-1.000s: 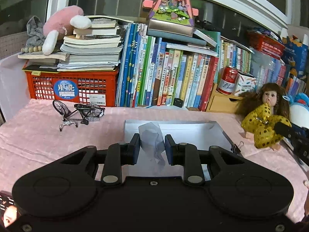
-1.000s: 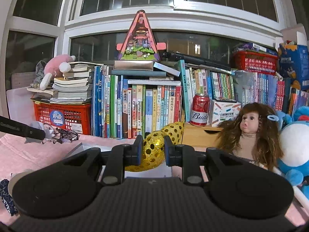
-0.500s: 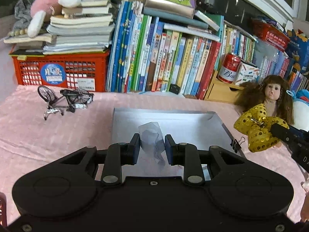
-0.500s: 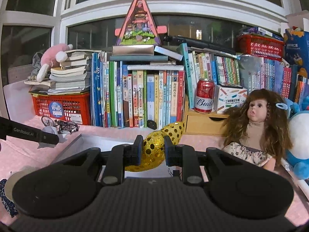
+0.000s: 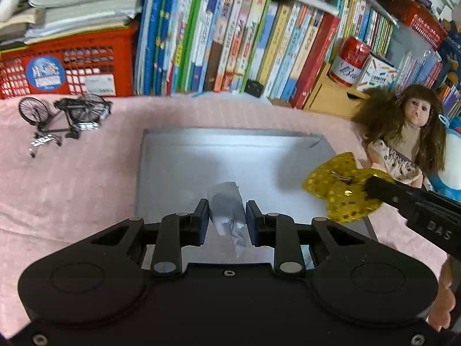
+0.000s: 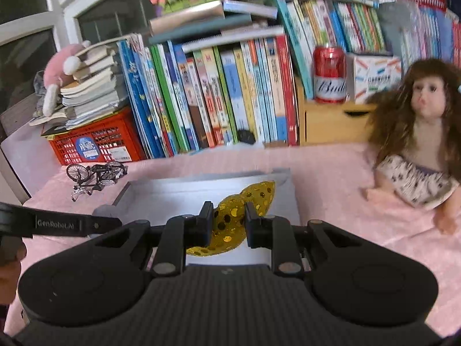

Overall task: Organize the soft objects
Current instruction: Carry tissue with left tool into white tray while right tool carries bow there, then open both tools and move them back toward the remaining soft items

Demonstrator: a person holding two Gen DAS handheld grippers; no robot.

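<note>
Left gripper [image 5: 226, 219] pinches a sheer grey cloth [image 5: 227, 210] hanging lengthwise over the grey tray [image 5: 161, 155], right gripper [image 6: 229, 220] clamps the gold sequin bow [image 6: 245, 204] angled up-right, its lower end hidden behind the fingers.

Both the left gripper [image 5: 224, 217] and the right gripper [image 6: 229, 220] are big black plastic tools with two round bumps, shiny round screws and two flat fingers, and white letters are printed along the side of each one's long arm.
</note>
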